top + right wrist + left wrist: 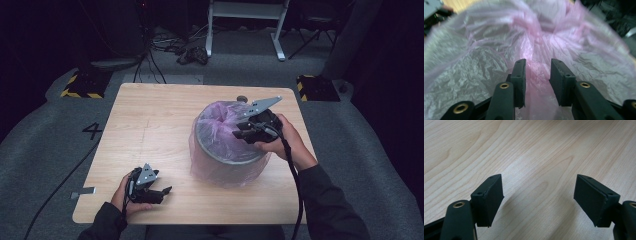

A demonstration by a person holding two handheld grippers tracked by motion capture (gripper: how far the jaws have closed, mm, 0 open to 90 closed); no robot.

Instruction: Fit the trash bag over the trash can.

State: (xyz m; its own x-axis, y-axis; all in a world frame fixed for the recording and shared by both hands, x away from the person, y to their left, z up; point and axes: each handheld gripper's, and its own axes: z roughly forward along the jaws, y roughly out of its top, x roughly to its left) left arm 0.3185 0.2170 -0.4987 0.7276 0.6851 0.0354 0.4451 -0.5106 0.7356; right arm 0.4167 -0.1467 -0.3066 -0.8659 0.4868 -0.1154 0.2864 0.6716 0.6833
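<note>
Left gripper (165, 190) sits near the table's (150, 115) front-left corner, jaws spread wide over bare wood, nothing between them.

Right gripper (239, 133) is up at the bin (227, 157), right of table centre, reaching in over the rim from the right. Its jaws stand partly apart with a fold of the pink bag (534, 45) between them; pads don't look pressed onto the film, so no grip yet as far as I can judge.

Step in hand looks like pinching the liner. To do it well: close on the bunched fold, not 1 thin layer, and pull slow so the film doesn't tear or slip. The free left gripper could steady the bin wall.

Bag: thin, crinkled, translucent pink, lining the round grey bin, draped over the rim and down the outside, gathered toward the middle.

Beyond the table's far edge: grey floor, cables, a white frame.
</note>
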